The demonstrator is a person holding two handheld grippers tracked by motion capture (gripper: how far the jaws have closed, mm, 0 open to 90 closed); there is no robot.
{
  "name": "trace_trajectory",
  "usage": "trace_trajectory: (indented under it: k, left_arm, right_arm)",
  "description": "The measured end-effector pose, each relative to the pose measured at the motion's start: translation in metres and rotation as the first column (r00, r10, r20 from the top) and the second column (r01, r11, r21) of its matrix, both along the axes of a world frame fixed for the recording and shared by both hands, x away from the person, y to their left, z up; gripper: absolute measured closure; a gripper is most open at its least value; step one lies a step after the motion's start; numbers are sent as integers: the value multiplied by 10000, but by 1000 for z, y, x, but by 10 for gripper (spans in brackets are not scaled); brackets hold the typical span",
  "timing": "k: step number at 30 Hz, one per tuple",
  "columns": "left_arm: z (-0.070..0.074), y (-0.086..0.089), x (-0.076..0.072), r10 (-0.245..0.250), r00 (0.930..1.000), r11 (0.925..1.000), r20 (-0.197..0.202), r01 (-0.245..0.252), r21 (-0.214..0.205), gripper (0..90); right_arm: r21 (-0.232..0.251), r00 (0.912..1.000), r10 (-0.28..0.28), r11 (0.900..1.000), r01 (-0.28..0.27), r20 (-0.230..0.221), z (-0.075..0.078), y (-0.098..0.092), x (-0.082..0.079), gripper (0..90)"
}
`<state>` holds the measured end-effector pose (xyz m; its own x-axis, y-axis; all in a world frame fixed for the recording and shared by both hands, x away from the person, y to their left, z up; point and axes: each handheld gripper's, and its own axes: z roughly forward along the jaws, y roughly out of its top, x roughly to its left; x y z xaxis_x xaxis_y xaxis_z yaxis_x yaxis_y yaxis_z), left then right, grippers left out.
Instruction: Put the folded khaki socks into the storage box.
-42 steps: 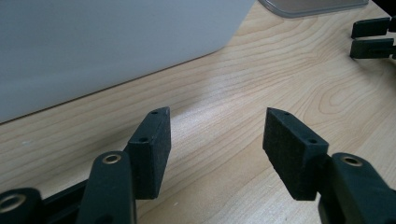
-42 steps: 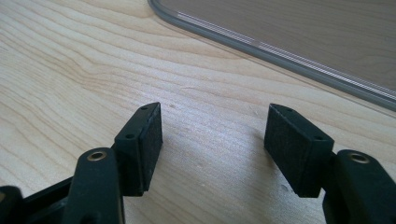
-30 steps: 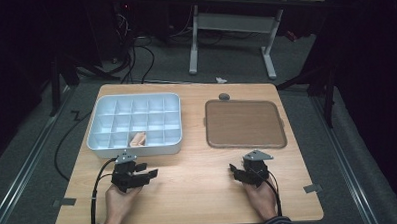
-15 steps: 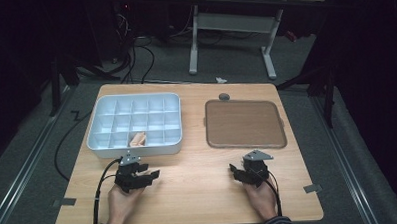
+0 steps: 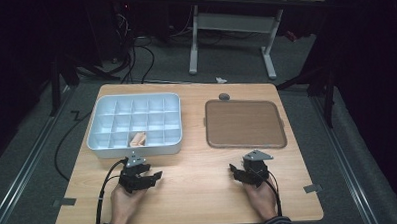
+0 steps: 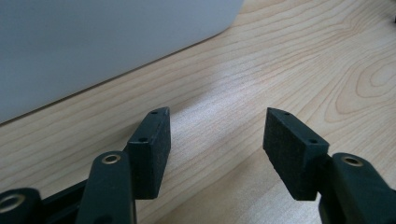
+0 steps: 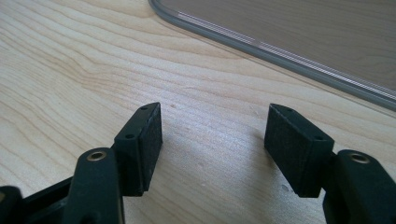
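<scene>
We see a pale wooden table (image 5: 199, 192) in a dark room; the white compartment box (image 5: 134, 125) sits far left; left gripper (image 5: 148, 180) and right gripper (image 5: 237, 172) both spread, empty.

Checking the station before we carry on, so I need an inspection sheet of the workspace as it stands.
Surface: wooden table, bare between the grippers.
Job's things: white compartment box, a tan piece in one near-row compartment; brown tray, nothing in it.
Clutter: small dark object beyond the tray.
Grippers: left gripper and right gripper open, holding nothing, low over the wood.
Cables: left cable and right cable trail toward the near edge.
Surroundings: dark room, desk frame, floor cables.
</scene>
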<state>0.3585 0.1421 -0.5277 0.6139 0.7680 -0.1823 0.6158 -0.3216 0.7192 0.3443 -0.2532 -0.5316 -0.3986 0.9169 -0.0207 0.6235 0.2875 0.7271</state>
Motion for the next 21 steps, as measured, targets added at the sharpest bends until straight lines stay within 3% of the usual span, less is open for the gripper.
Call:
trace_trajectory:
  k: [11, 21]
  left_arm:
    - [-3, -8, 0, -68, 9994, 9996, 329, 59, 268, 419]
    - [-6, -15, -4, -201, 9954, 9959, 938, 117, 892, 406]
  right_arm:
    - [-2, 10000, 11, 10000, -11, 1, 0, 0, 0, 369]
    - [-3, 10000, 9, 10000, -9, 0, 0, 0, 0, 369]
